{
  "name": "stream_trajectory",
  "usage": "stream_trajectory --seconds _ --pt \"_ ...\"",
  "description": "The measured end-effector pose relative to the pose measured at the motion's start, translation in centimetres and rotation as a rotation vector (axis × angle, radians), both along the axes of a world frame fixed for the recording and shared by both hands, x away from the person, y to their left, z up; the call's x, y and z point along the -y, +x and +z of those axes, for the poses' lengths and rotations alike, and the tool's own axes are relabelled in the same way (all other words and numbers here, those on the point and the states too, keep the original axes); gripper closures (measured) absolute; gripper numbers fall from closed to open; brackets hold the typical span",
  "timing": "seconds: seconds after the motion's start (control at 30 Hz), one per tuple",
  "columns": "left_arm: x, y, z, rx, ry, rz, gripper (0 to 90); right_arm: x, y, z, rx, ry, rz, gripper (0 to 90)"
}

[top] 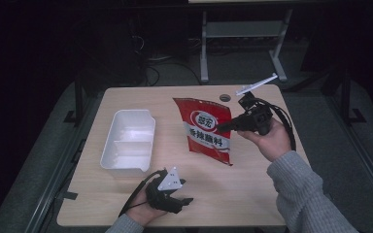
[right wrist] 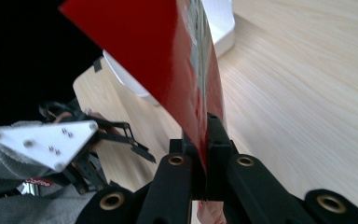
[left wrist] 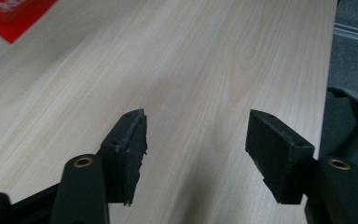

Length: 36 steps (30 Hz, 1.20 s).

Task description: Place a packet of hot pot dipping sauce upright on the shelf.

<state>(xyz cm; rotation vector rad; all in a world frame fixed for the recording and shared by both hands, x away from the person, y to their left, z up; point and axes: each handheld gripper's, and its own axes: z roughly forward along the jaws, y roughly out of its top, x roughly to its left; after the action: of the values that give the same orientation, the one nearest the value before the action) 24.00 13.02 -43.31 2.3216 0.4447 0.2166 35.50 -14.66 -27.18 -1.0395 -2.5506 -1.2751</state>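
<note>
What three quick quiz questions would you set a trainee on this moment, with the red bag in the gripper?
1. True or false: the right gripper is shut on the red bag.
2. Which stands with jaws apart and nothing between them? A) left gripper B) right gripper
3. What lies on the table to the left of the bag in the high view?

Key:
1. True; the jaws pinch the bag's edge.
2. A.
3. A white tray with two compartments, with nothing in them.
</note>
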Motion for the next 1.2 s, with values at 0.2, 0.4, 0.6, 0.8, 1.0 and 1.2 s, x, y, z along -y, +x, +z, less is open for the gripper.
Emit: stream_trajectory --seconds 0.2,0.4,0.6,0.8,1.0,1.2 --pt "-0.6 -0.2 -0.2 -0.001 0.003 0.004 36.3 -1.9 0.4 0.9 0.007 0.028 0.016 89.7" --pt "-1.1 -0.5 -0.3 0.000 0.001 0.001 35.7 -3.9 0.7 1.5 0.013 0.033 0.039 89.7" --pt "-1.3 -0.7 -0.4 0.000 0.005 -0.005 34.8 -5.7 0.9 1.8 0.013 0.044 0.059 89.7" --pt "-1.7 -1.1 -0.5 -0.003 0.008 -0.007 32.9 -7.1 1.1 1.8 0.011 0.054 0.076 89.7" --pt "-1.9 -1.4 -0.7 -0.002 0.020 -0.007 31.3 -8.0 1.3 1.7 0.010 0.061 0.081 89.7" --pt "-2.4 -1.4 -0.8 -0.004 0.022 -0.003 29.2 -9.0 1.6 1.5 0.006 0.073 0.083 89.7"
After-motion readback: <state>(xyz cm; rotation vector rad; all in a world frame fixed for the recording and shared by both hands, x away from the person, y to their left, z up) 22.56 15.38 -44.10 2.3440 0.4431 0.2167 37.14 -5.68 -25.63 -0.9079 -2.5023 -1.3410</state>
